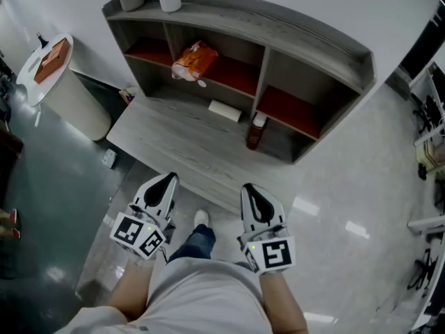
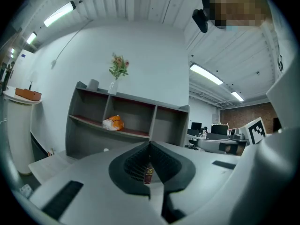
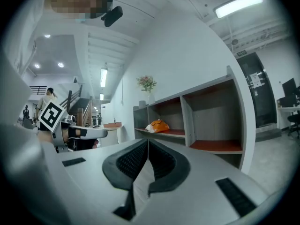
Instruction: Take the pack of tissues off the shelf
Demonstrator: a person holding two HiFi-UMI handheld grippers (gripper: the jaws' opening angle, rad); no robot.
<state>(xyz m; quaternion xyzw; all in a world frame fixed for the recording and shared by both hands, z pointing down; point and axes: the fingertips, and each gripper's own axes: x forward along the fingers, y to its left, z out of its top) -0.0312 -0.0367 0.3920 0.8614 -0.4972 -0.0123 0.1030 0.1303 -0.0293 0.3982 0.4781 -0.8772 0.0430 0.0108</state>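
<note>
The left gripper (image 1: 167, 181) and right gripper (image 1: 250, 191) both have jaws together, empty. Well ahead of them, the orange pack of tissues (image 1: 195, 60) lies on the shelf (image 1: 299, 30), print unreadable.

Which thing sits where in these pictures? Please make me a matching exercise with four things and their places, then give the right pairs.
Things:
1. orange tissue pack
2. dark bottle
3. white box
4. brown box

Places:
A. lying on the grey ledge, in front of the middle compartment
B. on top of the white round stand, left of the shelf
C. inside the shelf's middle compartment
D. upright on the grey ledge, by the right compartment

Right pairs: 1-C, 2-D, 3-A, 4-B.
</note>
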